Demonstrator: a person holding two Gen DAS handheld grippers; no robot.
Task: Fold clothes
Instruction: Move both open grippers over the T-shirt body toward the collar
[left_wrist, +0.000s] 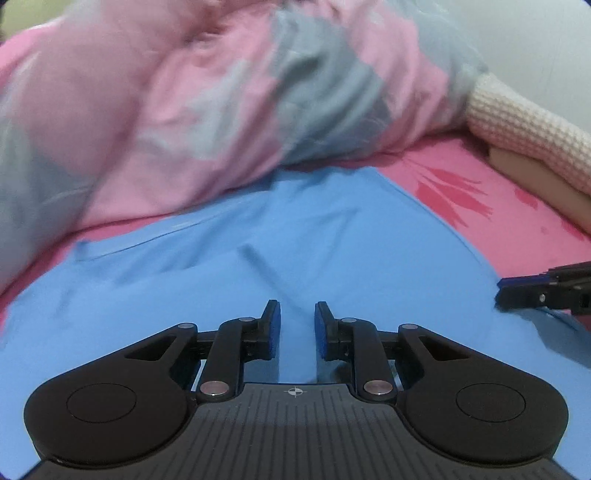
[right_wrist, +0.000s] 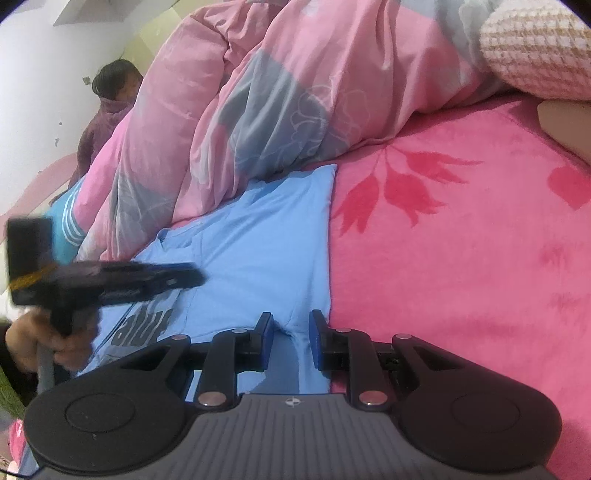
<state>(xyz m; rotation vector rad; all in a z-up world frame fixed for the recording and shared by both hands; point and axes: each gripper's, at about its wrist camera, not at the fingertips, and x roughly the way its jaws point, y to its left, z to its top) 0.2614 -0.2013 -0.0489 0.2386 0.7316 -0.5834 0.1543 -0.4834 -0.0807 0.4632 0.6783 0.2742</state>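
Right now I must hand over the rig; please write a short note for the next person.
Left hand-held gripper: jaws slightly apart, nothing between them, above the blue T-shirt.
Right hand-held gripper: jaws slightly apart at the shirt's edge; a small pucker of cloth lies between them, grip unclear.
The shirt lies on the pink blanket, beside the quilt.
Done: one side looks folded. Left: remaining folds.

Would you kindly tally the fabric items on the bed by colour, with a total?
Blue: 1, the blue shirt
Pink and grey: 1, the duvet
Deep pink: 1, the floral blanket
Cream: 1, the knitted piece
Total: 4
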